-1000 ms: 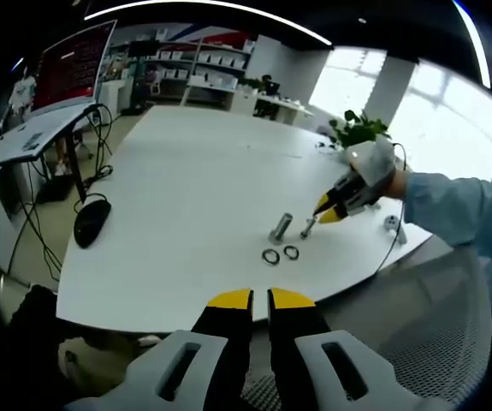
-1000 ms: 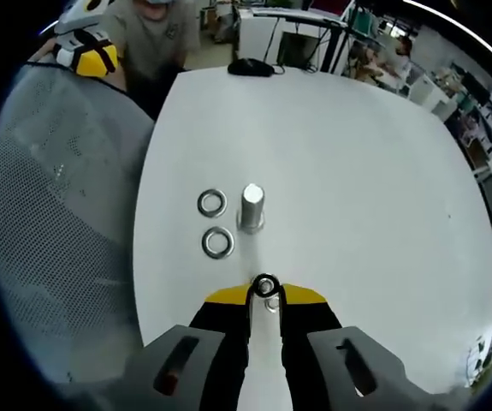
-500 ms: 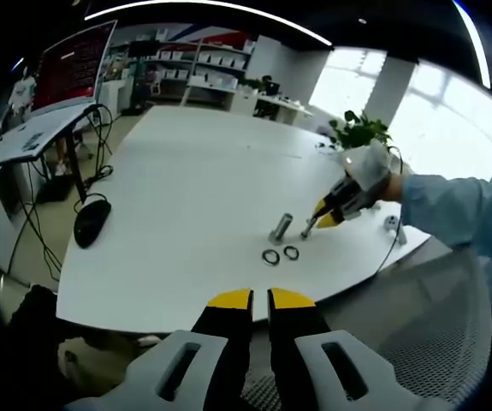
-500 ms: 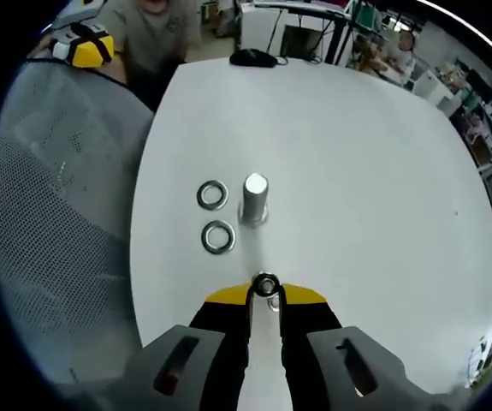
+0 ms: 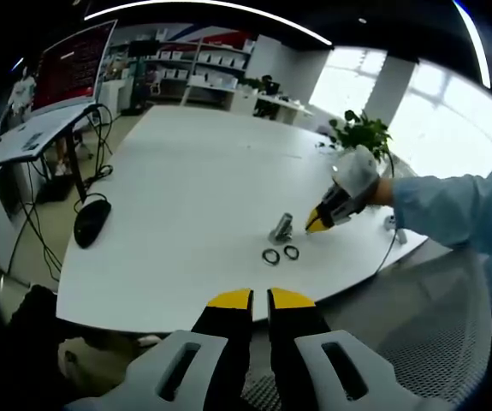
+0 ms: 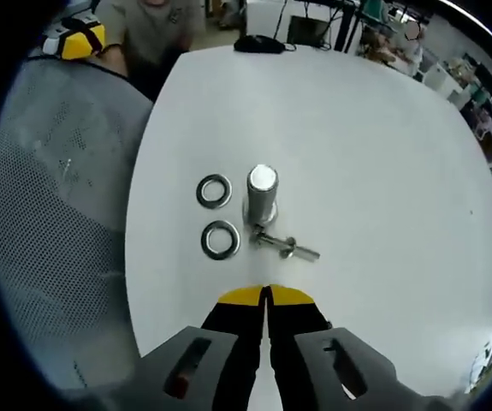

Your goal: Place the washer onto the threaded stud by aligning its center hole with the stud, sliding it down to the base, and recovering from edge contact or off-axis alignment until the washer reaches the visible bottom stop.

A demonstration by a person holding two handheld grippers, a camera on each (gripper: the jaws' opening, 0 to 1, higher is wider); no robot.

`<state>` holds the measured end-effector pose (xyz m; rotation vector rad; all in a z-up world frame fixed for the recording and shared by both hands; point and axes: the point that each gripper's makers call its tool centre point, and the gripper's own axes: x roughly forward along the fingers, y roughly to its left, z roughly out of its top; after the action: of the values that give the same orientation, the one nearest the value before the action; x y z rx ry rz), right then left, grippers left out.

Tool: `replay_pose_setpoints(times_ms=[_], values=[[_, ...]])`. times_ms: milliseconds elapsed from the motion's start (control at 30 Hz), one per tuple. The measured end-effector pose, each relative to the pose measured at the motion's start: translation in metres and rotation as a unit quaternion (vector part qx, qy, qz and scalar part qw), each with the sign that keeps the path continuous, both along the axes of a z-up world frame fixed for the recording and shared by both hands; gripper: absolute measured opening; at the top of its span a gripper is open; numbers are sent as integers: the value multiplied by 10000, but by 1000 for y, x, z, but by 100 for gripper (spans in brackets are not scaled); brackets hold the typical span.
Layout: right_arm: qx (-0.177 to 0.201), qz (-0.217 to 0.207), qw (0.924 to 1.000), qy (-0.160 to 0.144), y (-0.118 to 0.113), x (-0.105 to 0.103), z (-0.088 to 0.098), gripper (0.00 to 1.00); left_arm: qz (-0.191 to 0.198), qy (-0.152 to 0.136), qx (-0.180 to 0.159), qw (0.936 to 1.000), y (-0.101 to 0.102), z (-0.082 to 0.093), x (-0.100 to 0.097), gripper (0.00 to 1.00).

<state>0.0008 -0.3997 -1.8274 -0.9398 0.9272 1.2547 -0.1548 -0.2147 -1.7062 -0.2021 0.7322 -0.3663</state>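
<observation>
Not seated yet: our right gripper [image 6: 265, 295] has jaws together and empty, small bolt [image 6: 286, 247] lies toppled against the stud [image 6: 261, 196], two washers [image 6: 215, 216] loose. Left gripper [image 5: 259, 299] closed, idle.

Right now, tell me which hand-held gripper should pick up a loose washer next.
Right. The right hand-held gripper hangs shut just above the two washers beside the upright stud. The left hand-held gripper sits back at the table edge, farther away.

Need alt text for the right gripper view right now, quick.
The right gripper, jaws shut and empty, hovers above a white table. Ahead, a small bolt lies on its side against an upright metal cylinder, two washers beside.
</observation>
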Motion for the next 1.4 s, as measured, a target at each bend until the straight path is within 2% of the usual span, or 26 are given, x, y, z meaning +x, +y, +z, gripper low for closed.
replay_pose_setpoints(times_ms=[267,533,633,767,800,933,1133,1233,1333,1400], values=[[-157,323,9993,-101,4,13,-3,4,-4,21,9,10000,0,-1,0,4],[-197,411,9990,-40,3,25,-11,6,-14,37,22,10000,0,-1,0,4],[-152,811,9965,-101,6,24,-14,10,-16,43,27,10000,0,-2,0,4],[-130,939,9952,-249,8,31,-17,11,-18,53,34,10000,0,-2,-1,4],[-60,1058,9940,-261,11,30,-18,13,-14,54,34,10000,0,-2,-1,4],[-225,1296,9901,-493,11,39,-18,15,-12,59,37,10000,0,-2,-1,4],[-291,1549,9864,-458,16,39,-15,20,-3,53,38,10000,1,-2,0,4],[-290,2001,9781,-487,25,35,-16,21,-46,73,60,9999,0,-3,-1,4],[-526,2240,9719,-504,22,35,-22,21,-18,64,49,10000,0,-2,0,4],[-564,2234,9719,-478,21,34,-25,20,-5,60,44,10000,1,-2,0,4]])
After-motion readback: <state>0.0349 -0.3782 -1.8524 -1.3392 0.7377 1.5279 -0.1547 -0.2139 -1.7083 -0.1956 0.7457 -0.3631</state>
